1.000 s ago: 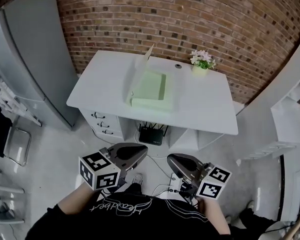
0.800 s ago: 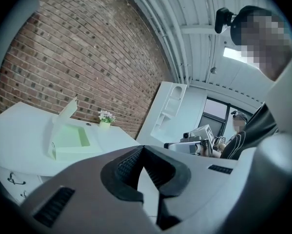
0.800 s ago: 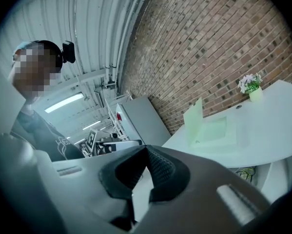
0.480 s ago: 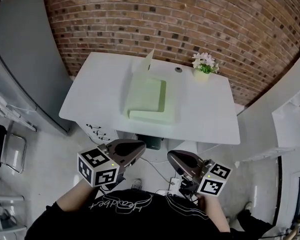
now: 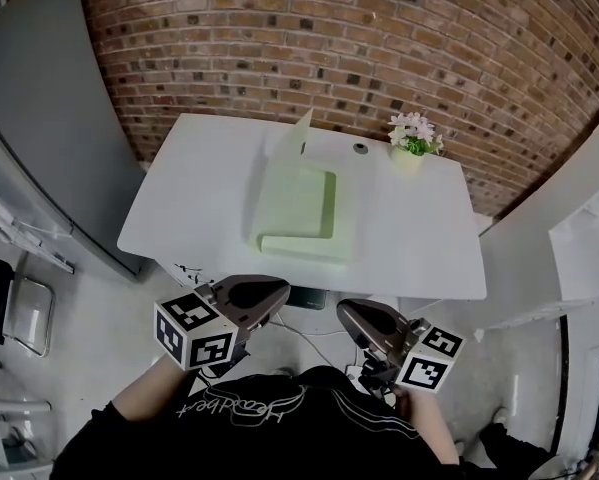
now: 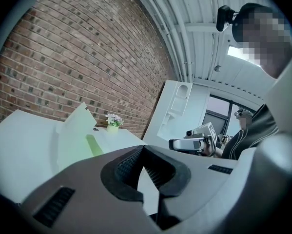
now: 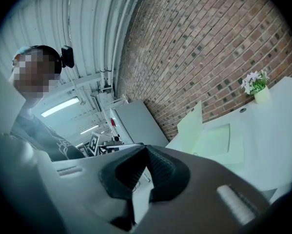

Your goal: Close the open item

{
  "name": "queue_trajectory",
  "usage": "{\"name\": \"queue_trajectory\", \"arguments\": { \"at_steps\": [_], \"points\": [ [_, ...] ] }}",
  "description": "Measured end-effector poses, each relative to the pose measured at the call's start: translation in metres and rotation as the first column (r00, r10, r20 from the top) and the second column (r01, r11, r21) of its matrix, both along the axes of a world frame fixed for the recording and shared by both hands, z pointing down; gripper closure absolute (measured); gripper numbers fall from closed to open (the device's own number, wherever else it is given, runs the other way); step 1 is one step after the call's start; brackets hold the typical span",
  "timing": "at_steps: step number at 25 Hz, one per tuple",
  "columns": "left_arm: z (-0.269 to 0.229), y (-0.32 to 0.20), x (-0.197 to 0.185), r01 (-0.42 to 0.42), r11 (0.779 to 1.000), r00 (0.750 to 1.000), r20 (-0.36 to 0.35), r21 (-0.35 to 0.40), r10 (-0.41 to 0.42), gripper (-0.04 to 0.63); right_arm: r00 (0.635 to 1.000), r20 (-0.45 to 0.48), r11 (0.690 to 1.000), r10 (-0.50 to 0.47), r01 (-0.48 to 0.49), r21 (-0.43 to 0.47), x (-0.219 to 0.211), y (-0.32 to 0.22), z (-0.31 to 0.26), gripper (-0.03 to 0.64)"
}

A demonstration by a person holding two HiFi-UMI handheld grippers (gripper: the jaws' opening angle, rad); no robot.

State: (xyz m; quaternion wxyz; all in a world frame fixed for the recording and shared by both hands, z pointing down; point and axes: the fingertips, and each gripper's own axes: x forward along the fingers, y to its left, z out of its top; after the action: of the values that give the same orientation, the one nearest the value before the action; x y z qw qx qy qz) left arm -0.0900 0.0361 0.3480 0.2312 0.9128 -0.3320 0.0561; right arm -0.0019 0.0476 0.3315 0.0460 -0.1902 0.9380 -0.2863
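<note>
A pale green box lies open on the white desk, its lid standing upright at the far edge. The same box shows in the left gripper view and the right gripper view. Both grippers hang low by the person's body, well short of the desk's front edge. My left gripper is shut and holds nothing, its pads meeting at the tips. My right gripper is likewise shut and bare.
A small pot of flowers stands at the desk's back right, near a cable hole. A grey cabinet flanks the desk on the left, a brick wall behind. A router sits under the desk.
The desk and box have come nearer and lower in the head view as the person steps toward them. Both grippers stay low and shut.
</note>
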Motion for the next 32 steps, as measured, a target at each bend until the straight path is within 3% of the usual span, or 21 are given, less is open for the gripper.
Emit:
{"name": "queue_trajectory", "arguments": {
  "at_steps": [16, 32],
  "points": [
    [0.019, -0.04, -0.026, 0.126, 0.99, 0.991, 0.041, -0.06, -0.124, 0.593, 0.999, 0.04, 0.999, -0.001, 0.002, -0.038, 0.016, -0.043, 0.005, 0.612],
    [0.049, -0.113, -0.069, 0.287, 0.948, 0.957, 0.083, -0.14, -0.278, 0.592, 0.999, 0.045, 0.992, -0.018, 0.023, -0.121, 0.028, -0.115, 0.028, 0.612]
  ]
}}
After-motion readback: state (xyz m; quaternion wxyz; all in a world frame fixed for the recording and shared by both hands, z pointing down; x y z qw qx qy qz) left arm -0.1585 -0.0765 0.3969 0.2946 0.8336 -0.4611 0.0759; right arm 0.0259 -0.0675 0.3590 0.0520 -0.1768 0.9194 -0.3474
